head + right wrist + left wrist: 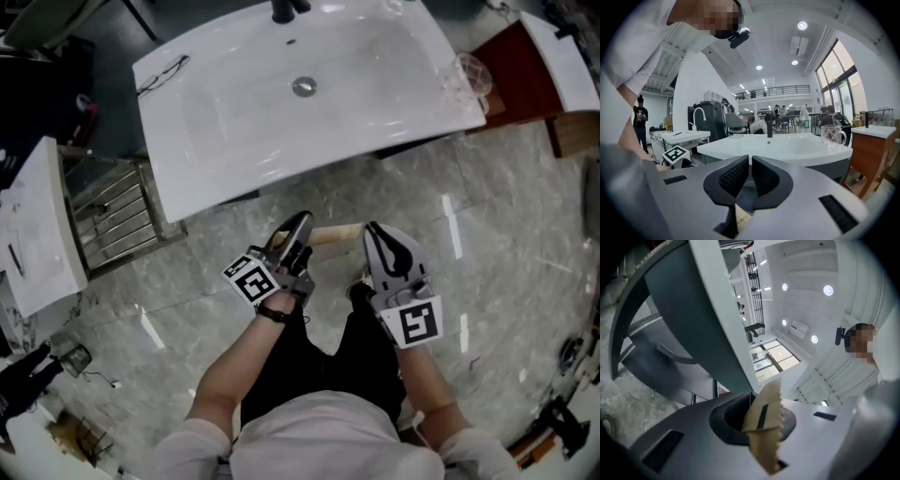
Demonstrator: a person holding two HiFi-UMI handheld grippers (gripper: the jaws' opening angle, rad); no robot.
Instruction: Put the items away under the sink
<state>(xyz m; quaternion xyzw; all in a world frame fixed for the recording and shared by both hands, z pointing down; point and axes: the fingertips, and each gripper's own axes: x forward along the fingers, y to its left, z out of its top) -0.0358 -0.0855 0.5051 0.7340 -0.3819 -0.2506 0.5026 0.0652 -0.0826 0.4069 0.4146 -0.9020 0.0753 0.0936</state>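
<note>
Just off the front edge of the white sink (234,141), above the marble floor (487,281), a brown paper bag (330,234) (one edge serrated) hangs between two grippers. The left gripper (301,222) has its fingers clamped on one end, and the right gripper (375,231) pinches the other. A glass mug (466,77) stands at the sink's right corner.

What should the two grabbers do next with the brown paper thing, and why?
Probably lower the brown paper bag and ease it forward beneath the sink: the left gripper and right gripper both seem to pinch it, just short of the sink's front edge.
</note>
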